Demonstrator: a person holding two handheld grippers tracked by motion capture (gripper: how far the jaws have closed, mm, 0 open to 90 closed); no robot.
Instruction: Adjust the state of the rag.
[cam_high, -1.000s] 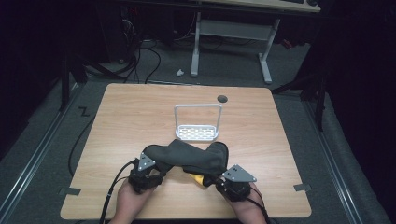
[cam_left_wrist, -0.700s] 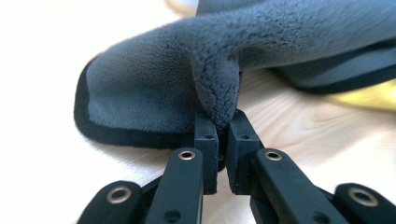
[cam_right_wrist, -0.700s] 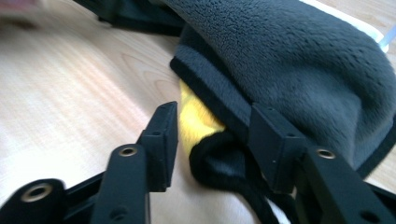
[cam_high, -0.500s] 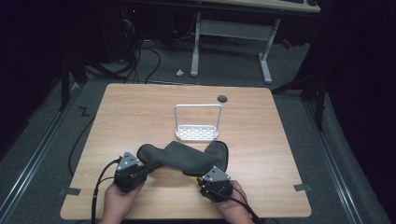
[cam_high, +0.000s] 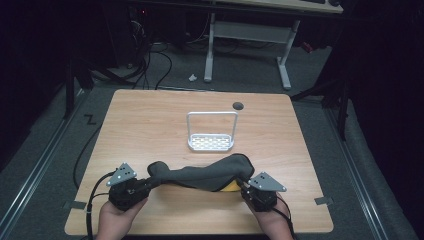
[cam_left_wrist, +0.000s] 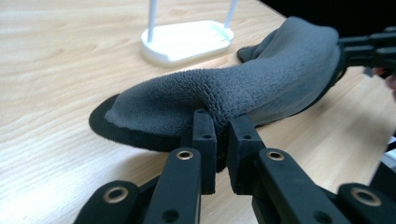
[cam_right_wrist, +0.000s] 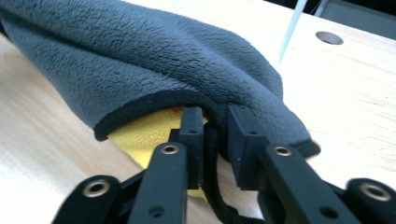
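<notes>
Grippers pulled apart; grey cloth (cam_high: 202, 174) stretched between left gripper (cam_high: 148, 183), right gripper (cam_high: 242, 186).

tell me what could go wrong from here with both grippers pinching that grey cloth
1. The left gripper and right gripper each pinch only an edge fold of the grey fleece cloth, so a harder pull could slip it free.
2. The yellow cloth lies under the fleece beside the right jaws and could get dragged along.
3. The white wire stand sits just beyond the cloth; a forward swing might knock it.
</notes>
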